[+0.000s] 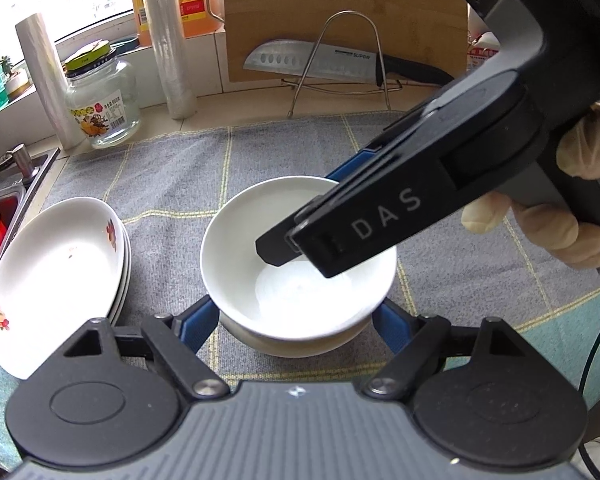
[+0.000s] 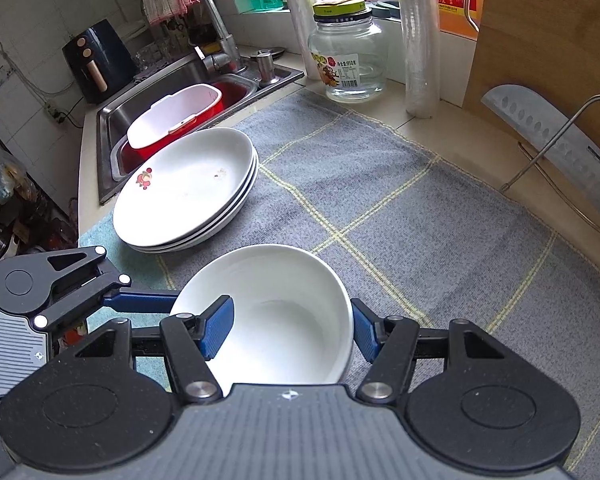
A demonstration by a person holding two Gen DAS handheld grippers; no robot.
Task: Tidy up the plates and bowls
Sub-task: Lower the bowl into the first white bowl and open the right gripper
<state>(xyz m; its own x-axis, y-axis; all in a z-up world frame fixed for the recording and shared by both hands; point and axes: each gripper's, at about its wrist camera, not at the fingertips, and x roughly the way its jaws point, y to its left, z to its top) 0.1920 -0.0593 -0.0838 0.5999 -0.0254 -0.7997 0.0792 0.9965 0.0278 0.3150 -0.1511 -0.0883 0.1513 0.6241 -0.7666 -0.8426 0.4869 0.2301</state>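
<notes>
Tongs, right gripper (image 2: 292, 332): clamped on the wall of the upper bowl (image 2: 276, 312), one blue pad inside, one outside.

Tongs, left gripper (image 1: 294, 320): jaws part-spread, flanking the lower bowl (image 1: 284, 346) at 3 and 9 o'clock. Whether its pads press the bowl cannot be told.

Bowls: two, white glazed ceramic, round and deep with smooth walls. The upper one sits nested in the lower, near the middle of the mat (image 1: 260, 152).

Plates (image 1: 60, 272): a stack of three at 9 o'clock of the bowls, apart from them. They are shallow, glossy and white, with red floral decals at the rim.

Mat: grey woven cloth with pale yellow grid lines and a soft nap.

Progress, as judged: plates are gathered and bowls nested, so the sorting looks nearly done. Letting go of the bowl remains, and no other loose dish is seen.
</notes>
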